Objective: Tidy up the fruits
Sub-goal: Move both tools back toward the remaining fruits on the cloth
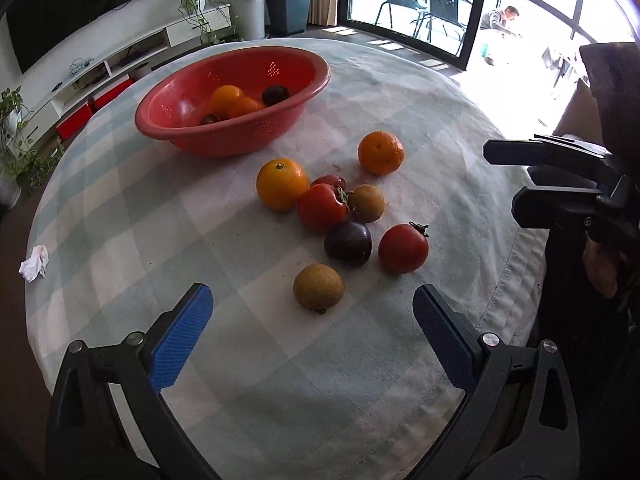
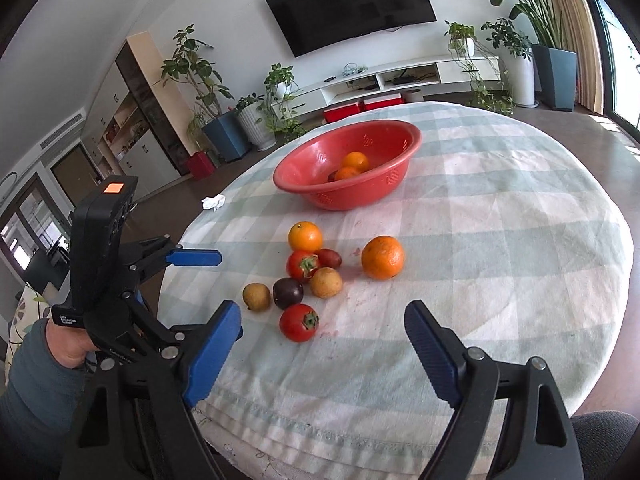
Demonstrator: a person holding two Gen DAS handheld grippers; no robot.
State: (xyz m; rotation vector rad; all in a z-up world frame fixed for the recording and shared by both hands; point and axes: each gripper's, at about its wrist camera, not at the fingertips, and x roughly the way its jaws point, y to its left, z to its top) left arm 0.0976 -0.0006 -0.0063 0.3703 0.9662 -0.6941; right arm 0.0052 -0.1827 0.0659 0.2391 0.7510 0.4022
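Note:
A red colander bowl (image 1: 240,136) (image 2: 360,196) stands at the far side of the table with oranges and dark fruits inside. Several loose fruits lie on the checked cloth: two oranges (image 1: 282,184) (image 1: 381,152), two red tomatoes (image 1: 321,207) (image 1: 403,249), a dark plum (image 1: 347,243), two brown-yellow fruits (image 1: 318,287) (image 1: 366,203) and a small red one (image 1: 329,181). My left gripper (image 1: 314,308) is open and empty, the near brown fruit between its fingertips. My right gripper (image 2: 322,320) is open and empty, just short of the near tomato (image 2: 299,322). It also shows in the left wrist view (image 1: 516,184).
A crumpled white tissue (image 1: 35,263) (image 2: 213,202) lies near the table's left edge. The round table's cloth (image 2: 500,260) hangs over the near edge. Plants, a TV unit and a glass door surround the table.

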